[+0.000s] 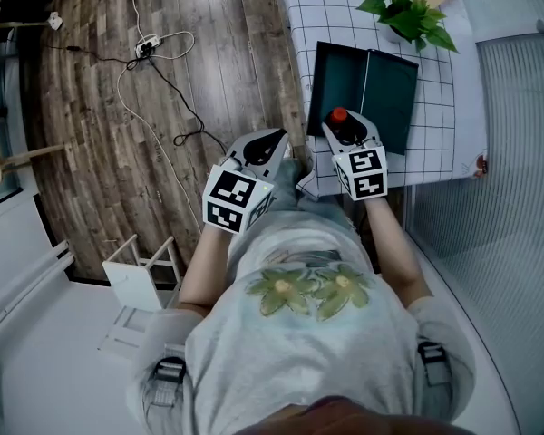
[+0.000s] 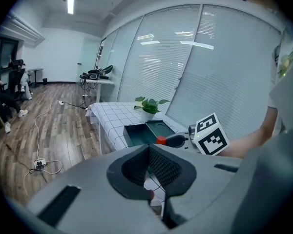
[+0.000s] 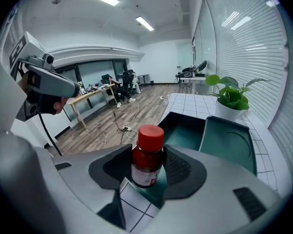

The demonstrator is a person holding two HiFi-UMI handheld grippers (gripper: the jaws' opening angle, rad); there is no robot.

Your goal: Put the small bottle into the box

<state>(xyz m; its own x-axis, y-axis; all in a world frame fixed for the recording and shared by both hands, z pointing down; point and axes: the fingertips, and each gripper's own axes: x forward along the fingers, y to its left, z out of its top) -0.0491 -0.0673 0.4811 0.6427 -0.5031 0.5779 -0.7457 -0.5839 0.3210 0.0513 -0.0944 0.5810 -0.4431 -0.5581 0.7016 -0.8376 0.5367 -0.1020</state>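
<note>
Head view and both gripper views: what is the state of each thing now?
right hand-held gripper, shut on the small bottle.
left hand-held gripper, shut, empty.
small bottle, upright, capped, not yet in the box.
box, open, nothing seen inside.
lid, off, lying flat beside the box.

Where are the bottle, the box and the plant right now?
bottle (image 3: 147, 156), right gripper view, on its body just below the red cap.
box (image 3: 184, 130), right gripper view, on the bare floor of its open tray.
plant (image 1: 410, 11), head view, on its green leaves.
</note>
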